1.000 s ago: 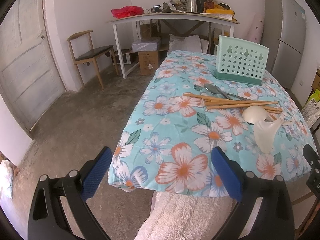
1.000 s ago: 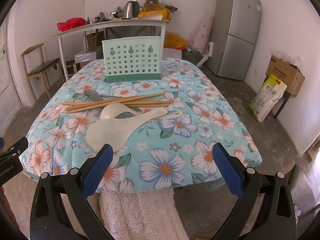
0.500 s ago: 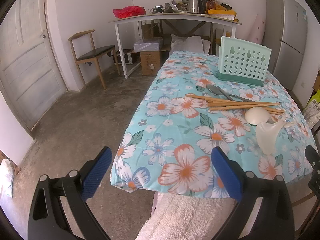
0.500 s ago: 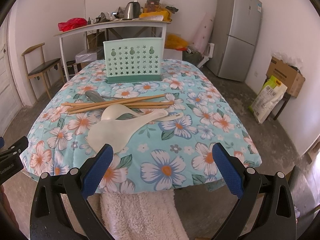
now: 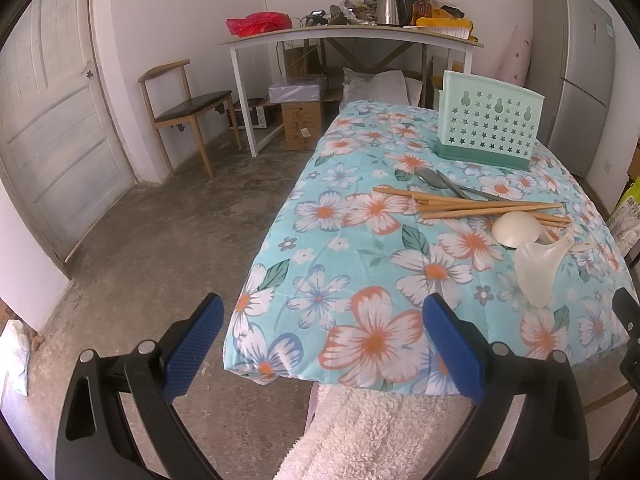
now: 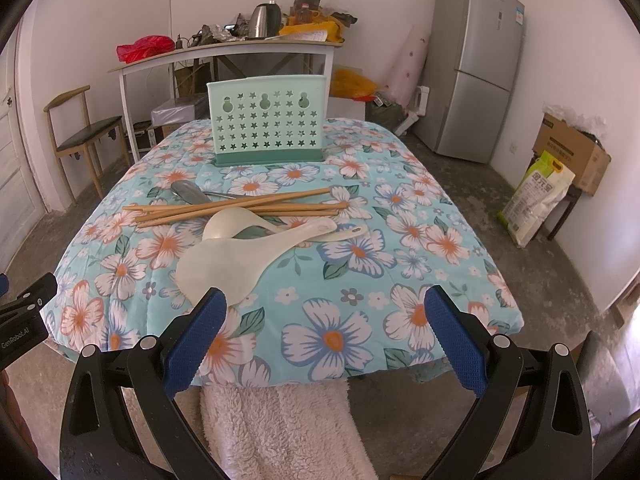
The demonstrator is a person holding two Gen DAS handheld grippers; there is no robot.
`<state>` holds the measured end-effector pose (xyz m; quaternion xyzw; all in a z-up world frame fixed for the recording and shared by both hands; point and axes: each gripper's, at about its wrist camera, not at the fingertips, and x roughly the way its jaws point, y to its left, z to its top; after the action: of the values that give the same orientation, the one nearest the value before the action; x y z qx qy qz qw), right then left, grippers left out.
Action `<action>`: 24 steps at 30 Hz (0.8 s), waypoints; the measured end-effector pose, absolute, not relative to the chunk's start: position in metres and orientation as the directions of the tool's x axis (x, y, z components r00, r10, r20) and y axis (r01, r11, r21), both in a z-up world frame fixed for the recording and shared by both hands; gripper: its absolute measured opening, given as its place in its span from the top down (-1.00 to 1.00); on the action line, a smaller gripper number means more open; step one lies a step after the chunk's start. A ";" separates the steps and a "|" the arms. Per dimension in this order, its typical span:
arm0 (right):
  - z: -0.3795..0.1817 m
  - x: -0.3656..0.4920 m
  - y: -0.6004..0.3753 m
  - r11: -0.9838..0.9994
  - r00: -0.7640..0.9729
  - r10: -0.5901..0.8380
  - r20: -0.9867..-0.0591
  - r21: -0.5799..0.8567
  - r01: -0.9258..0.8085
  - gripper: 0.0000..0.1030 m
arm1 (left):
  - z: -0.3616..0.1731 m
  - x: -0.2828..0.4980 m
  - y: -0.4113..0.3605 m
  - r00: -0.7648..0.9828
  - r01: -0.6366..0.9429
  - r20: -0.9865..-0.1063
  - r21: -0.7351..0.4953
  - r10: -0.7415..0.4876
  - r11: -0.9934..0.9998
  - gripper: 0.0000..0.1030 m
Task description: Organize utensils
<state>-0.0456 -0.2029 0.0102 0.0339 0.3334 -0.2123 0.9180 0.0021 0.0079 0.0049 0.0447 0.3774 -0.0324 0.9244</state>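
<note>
Both grippers parked off the near edge of the desk (image 6: pixel 400 184), nothing held. Left gripper (image 5: pixel 320 334) with jaws wide apart, hanging over the near left corner and the concrete floor (image 5: pixel 160 232). Right gripper (image 6: pixel 326 330) same deal, jaws spread wide, aimed down the middle of the floral cloth.

Utensils all heaped mid-desk: wooden chopsticks (image 6: pixel 240 206) lying crosswise in a loose bundle, metal spoon (image 6: pixel 188 192) poking out from under them on the far side, white soup spoon (image 6: pixel 232 222) just in front, and a translucent rice paddle (image 6: pixel 224 268) nearest, handle resting across the soup spoon. Mint-green holder (image 6: pixel 266 120) with star cutouts standing upright at the far end, well apart from the pile. Fluffy white towel (image 6: pixel 280 432) draped below the near edge.
</note>
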 end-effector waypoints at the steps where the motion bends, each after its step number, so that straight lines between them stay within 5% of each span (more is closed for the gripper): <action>1: 0.010 -0.046 -0.203 0.908 0.688 -0.367 -0.626 -0.079 0.412 -0.85 | 0.004 0.003 0.010 0.713 0.092 -0.701 0.058 -0.025 0.994 -0.89; 24: 0.008 -0.035 -0.202 0.917 0.695 -0.353 -0.626 -0.084 0.390 -0.85 | 0.003 0.012 0.013 0.708 0.053 -0.705 0.101 0.034 0.993 -0.89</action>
<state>-0.0354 -0.2021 0.0083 0.0275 0.3344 -0.2017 0.9202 0.0118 0.0133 0.0031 0.0569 0.3819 -0.0051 0.9224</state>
